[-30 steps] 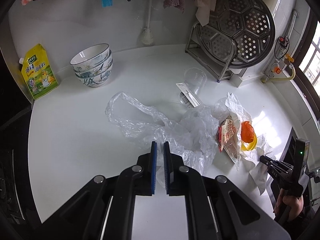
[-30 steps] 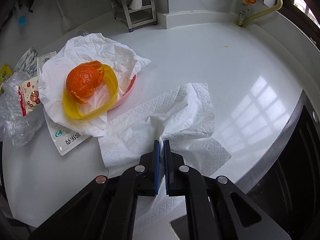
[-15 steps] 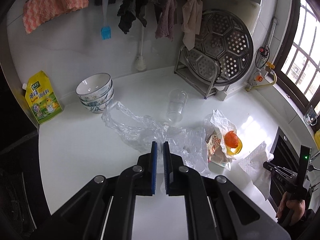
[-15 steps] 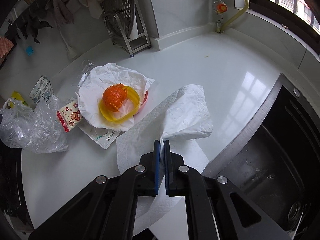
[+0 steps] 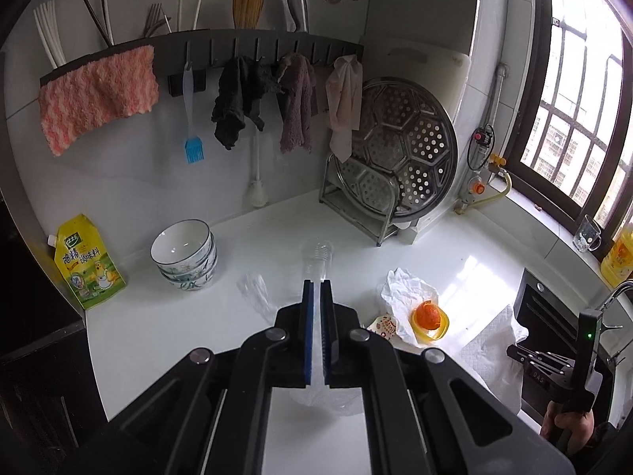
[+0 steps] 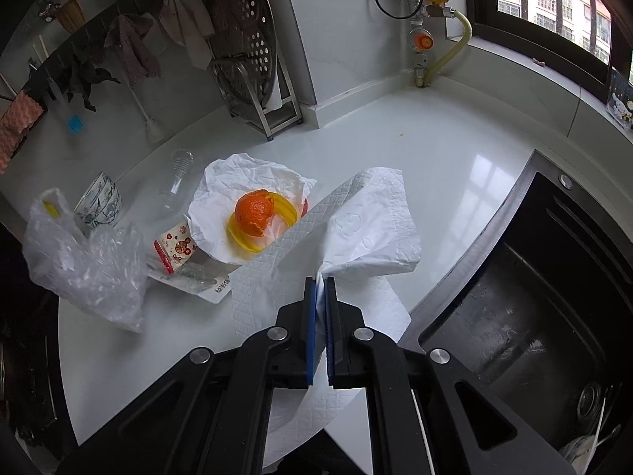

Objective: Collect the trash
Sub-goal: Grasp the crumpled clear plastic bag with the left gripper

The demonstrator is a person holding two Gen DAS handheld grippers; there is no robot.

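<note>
- Left gripper [image 5: 315, 289]: pressed together on a clear plastic bag [image 6: 85, 273]; the bag hangs off the desk [image 5: 178, 316], lifted, sagging below the gripper.
- Right gripper [image 6: 321, 283]: pinching a white paper towel [image 6: 368, 229] at a gathered fold; the sheet drapes down from the pinch, its lower edge trailing toward the desk edge near the sink [image 6: 546, 297].
- Key relation: the bag sits to the left of the right gripper, well apart, with the trash pile between them. The mouth is not visibly open, so the towel probably can't drop straight in.
- Pile on the desk: orange peel [image 6: 255, 211] on a yellow ring over crumpled tissue [image 6: 237, 174], snack wrapper [image 6: 174, 247] beside it, clear cup [image 5: 316, 257] lying further back.
- The right gripper is nearer the peel; the left is nearer the cup.
</note>
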